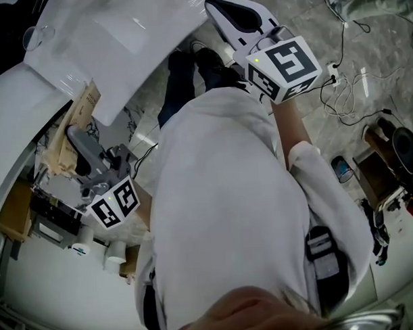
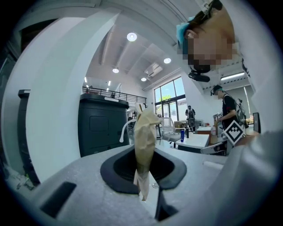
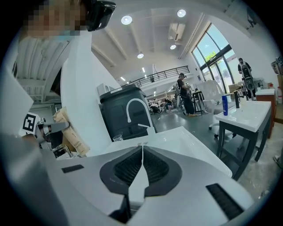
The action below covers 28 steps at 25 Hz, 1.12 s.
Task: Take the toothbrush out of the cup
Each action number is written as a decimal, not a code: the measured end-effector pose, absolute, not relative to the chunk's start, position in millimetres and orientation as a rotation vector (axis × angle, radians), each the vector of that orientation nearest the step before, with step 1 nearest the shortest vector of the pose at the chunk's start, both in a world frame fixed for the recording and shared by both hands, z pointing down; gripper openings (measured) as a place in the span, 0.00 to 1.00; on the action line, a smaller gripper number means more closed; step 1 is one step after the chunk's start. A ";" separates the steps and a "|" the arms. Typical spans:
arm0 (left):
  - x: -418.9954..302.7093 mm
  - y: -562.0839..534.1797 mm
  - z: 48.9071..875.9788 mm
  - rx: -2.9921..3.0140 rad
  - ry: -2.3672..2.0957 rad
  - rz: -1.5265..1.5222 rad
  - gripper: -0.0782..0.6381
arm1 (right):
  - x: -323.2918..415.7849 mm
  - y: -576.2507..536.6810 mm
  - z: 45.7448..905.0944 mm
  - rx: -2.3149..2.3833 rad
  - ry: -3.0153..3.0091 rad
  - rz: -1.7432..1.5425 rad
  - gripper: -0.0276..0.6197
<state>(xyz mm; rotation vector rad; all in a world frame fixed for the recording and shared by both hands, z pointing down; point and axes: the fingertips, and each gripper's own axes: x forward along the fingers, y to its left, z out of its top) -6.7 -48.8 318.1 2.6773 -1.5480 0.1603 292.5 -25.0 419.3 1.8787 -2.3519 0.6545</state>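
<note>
The left gripper (image 1: 77,142) is clamped on a tan paper packet (image 2: 143,137), which is held upright, clear of the basin (image 3: 194,141). The packet is judged to be the wrapped toothbrush, already lifted out. The glass cup (image 3: 117,138) is seen at the basin's back edge, and nothing can be made out in it. The right gripper (image 3: 142,152) is closed on nothing. Only 1 move seems left: the packet is to be set down away from the cup.

White counter (image 3: 190,142) bars the way ahead, open floor (image 3: 196,121) to its right
</note>
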 end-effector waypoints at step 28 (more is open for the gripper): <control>-84.7 -77.3 309.4 2.640 -1.578 -0.031 0.18 | 146.7 -87.9 359.6 1.618 -2.539 0.535 0.07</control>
